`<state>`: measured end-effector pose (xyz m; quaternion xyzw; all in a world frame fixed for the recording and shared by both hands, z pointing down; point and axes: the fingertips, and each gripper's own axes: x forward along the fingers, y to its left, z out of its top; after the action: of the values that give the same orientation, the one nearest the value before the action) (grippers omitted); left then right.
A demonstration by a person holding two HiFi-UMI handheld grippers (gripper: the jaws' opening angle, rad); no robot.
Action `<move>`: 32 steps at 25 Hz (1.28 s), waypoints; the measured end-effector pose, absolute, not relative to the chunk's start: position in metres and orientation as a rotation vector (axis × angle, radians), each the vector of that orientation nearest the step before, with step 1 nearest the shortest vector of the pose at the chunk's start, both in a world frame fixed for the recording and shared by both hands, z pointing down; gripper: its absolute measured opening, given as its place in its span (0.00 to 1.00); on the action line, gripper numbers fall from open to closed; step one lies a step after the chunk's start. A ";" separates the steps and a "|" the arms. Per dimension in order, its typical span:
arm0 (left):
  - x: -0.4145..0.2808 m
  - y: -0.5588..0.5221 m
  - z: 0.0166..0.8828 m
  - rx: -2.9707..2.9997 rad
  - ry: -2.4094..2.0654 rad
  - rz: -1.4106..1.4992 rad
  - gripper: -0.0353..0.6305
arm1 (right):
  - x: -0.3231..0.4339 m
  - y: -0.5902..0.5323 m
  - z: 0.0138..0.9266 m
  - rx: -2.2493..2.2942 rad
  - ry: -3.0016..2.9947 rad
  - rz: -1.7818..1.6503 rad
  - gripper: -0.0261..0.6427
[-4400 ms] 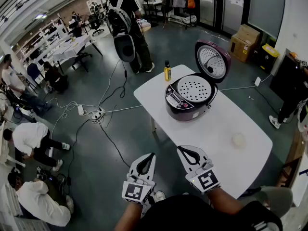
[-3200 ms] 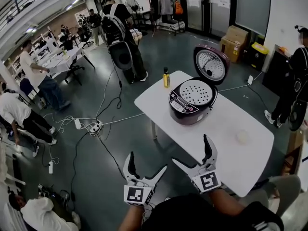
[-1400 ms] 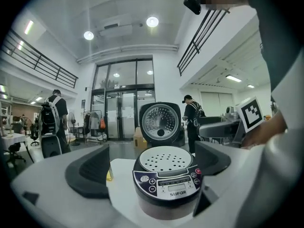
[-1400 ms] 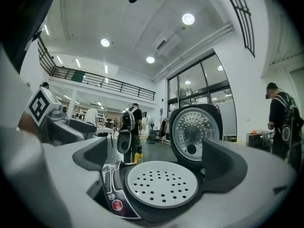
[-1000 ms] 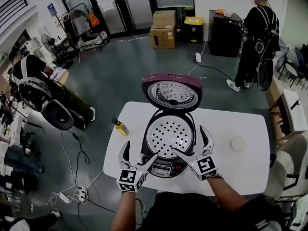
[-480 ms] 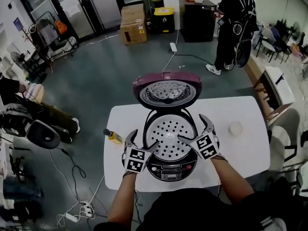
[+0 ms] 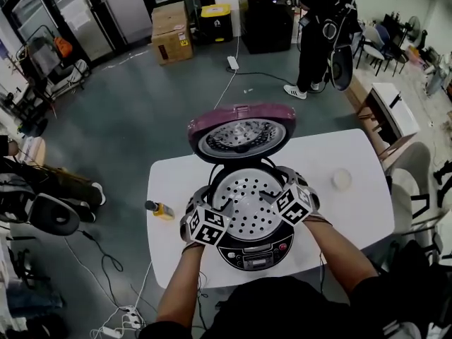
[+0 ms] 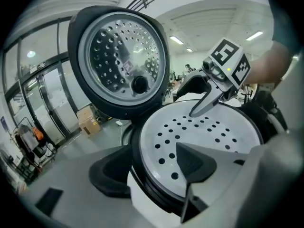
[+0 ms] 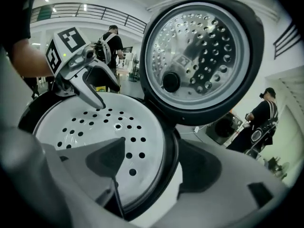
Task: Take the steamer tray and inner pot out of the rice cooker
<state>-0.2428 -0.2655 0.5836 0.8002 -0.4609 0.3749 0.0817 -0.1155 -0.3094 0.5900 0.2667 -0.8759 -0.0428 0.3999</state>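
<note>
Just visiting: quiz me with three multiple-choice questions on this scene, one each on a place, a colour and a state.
1. Where is the yellow bottle? A on the table, left of the rice cooker; B on a shelf; C in a sink.
2. The lid has what outer colour? A green; B maroon; C blue.
3. The lid is: A shut; B detached; C open.
Answers: A, it stands near the table's left edge; B, its rim shows maroon; C, it is hinged up behind the steamer tray.

bottle (image 7: 159, 210): white table (image 7: 353, 217), left edge | small round white object (image 7: 342, 180): table, right | cardboard box (image 7: 169, 32): floor beyond
</note>
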 end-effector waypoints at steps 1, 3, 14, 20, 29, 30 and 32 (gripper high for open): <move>-0.242 -0.267 0.585 2.399 -1.366 1.122 0.46 | -0.116 -0.310 0.592 0.664 -2.205 -0.112 0.54; -0.241 -0.268 0.587 2.402 -1.353 1.135 0.43 | -0.117 -0.312 0.596 0.656 -2.183 -0.120 0.45; -0.254 -0.278 0.591 2.337 -1.499 1.219 0.20 | -0.111 -0.323 0.604 0.720 -2.114 -0.191 0.18; -0.256 -0.278 0.585 2.305 -1.530 1.218 0.18 | -0.111 -0.321 0.593 0.731 -2.127 -0.244 0.18; -0.254 -0.275 0.539 2.352 -1.645 1.176 0.17 | -0.109 -0.319 0.544 0.814 -2.181 -0.359 0.16; -0.254 -0.273 0.531 2.360 -1.656 1.170 0.17 | -0.109 -0.317 0.535 0.824 -2.187 -0.373 0.15; -0.254 -0.268 0.516 2.375 -1.682 1.160 0.17 | -0.110 -0.313 0.519 0.842 -2.198 -0.406 0.15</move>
<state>-0.2544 -0.2681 0.5157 0.7582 -0.5368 0.3702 0.0042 -0.1095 -0.3129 0.5190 0.3277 -0.8559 -0.1580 0.3676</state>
